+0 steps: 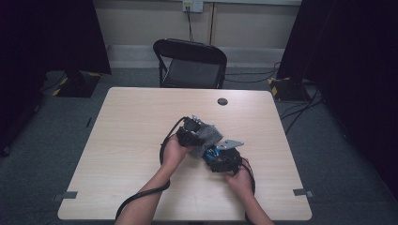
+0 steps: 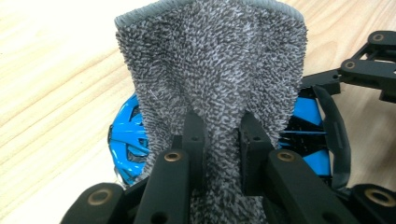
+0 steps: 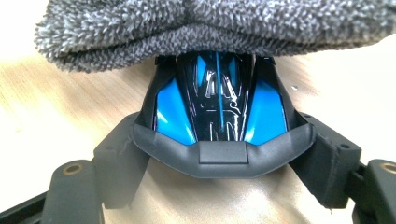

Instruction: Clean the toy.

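draping over a glossy blue and black helmet (image 3: 219,109), a grey terry cloth (image 2: 215,70) sits near the middle of the table (image 1: 131,122), slightly toward the near right. the left gripper (image 2: 223,140) has its jaws pinched tight on a bunched fold of the cloth, holding it up over the helmet. the right gripper (image 3: 219,154) holds the helmet by its black visor end, jaws set wide against its two sides. the cloth hides the helmet's far part in the right gripper view, and in the left gripper view it covers the middle, leaving blue shell at either side. from the high view the cloth (image 1: 209,133) and helmet (image 1: 211,152) are small and dim between the two hands, so the grip is hard to make out there. beyond the table's far edge stands a black folding chair (image 1: 190,63), well apart, and a dark round cap (image 1: 222,101) sits in the tabletop near the far edge.
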Available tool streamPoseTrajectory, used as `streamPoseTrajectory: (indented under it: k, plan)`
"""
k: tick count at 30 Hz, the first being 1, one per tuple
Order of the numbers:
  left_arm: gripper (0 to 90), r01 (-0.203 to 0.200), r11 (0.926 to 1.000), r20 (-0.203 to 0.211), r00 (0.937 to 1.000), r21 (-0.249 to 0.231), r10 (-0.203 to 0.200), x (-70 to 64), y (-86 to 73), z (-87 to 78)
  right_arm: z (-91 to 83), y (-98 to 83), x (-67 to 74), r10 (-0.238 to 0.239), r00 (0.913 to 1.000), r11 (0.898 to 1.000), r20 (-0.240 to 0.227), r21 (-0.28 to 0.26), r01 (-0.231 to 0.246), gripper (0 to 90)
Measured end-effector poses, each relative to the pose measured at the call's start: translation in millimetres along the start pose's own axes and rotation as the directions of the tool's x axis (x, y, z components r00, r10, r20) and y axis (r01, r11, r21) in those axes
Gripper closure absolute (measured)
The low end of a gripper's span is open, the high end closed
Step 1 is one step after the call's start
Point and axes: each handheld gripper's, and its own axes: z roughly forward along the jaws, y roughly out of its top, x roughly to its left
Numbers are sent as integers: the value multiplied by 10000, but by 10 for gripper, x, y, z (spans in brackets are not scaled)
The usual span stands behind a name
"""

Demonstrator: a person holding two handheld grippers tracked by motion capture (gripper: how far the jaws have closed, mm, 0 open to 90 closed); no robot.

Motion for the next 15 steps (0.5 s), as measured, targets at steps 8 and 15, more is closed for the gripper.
streamPoseTrajectory:
  k: [8, 15]
  plan:
    - [768, 151, 9999, -141, 9998, 25, -151, 63, -2, 2, 0, 0, 0, 0, 10000, 10000, 0, 0, 0, 249]
    - [767, 278, 9996, -269, 9993, 55, -277, 115, 4, 10, 0, 0, 0, 3, 10000, 10000, -6, 0, -3, 249]
